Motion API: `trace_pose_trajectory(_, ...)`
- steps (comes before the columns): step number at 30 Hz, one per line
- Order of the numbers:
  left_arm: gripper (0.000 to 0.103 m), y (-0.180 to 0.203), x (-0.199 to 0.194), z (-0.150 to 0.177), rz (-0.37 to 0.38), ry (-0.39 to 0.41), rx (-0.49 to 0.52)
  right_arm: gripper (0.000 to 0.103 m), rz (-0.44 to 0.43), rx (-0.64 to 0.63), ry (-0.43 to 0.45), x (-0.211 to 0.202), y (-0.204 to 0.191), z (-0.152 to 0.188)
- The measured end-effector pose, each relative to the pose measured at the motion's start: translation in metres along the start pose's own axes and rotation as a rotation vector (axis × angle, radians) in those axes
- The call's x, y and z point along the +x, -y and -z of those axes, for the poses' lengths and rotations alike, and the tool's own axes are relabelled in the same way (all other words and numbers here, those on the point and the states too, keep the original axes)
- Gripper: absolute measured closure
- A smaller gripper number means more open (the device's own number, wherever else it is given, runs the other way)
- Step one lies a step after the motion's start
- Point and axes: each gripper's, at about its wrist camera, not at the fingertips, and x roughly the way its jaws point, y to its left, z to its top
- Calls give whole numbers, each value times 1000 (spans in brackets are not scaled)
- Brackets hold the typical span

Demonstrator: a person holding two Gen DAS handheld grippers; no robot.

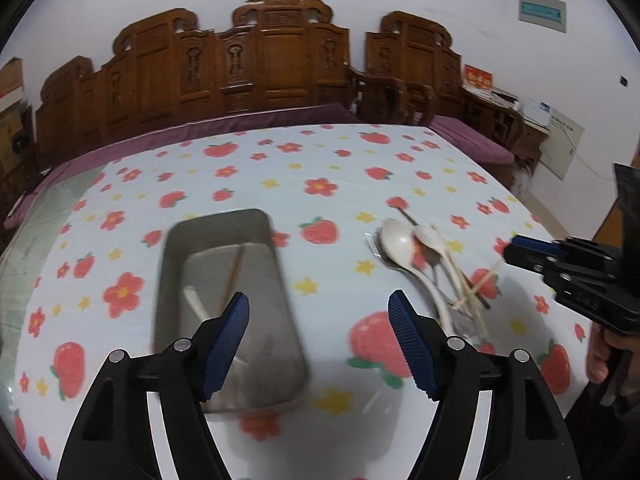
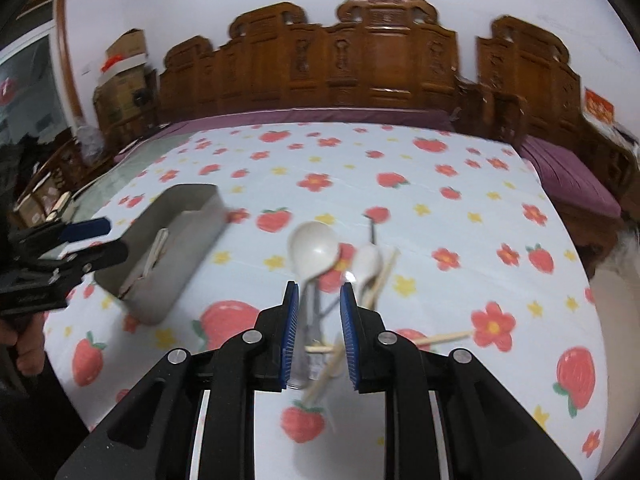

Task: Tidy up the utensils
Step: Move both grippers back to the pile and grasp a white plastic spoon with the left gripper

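- L gripper nearest in left wrist view: jaws wide apart, nothing between the blue pads, released. Hangs over near end of metal tray and bare tablecloth.
- R gripper nearest in right wrist view: jaws narrow but not clenched; pads don't visibly press on anything. Pile of utensils shows through the gap; whether it touches them, can't tell.
- Tray: left side of table, long axis near-to-far. Holds a chopstick lying roughly along it, plus a white utensil, blurred.
- Loose pile right of tray, apart from it: 2 white spoons, big one and small one, bowls at far end, handles running near.
- Bamboo chopsticks crisscross over the handles, pointing different ways; grey metal utensil under spoons, kind unclear.
- Around: strawberry/flower cloth, carved wooden bench w/ purple cushion at far edge, white wall. A hand grips the R tool at right edge.
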Motion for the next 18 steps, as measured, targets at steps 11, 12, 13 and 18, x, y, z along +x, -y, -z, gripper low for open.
trace_pose_trajectory(11, 34, 49, 24, 15, 39, -11, 73, 77, 13, 42, -38, 20, 31, 26)
trace_pose_trajectory(12, 34, 50, 28, 15, 41, -16, 77, 77, 11, 44, -38, 21, 33, 26)
trace_pose_trajectory(13, 34, 54, 32, 16, 44, -21, 82, 77, 6, 47, -39, 21, 35, 26)
trace_pose_trajectory(18, 44, 68, 54, 13, 85, -41, 76, 77, -13, 54, -59, 27, 43, 27)
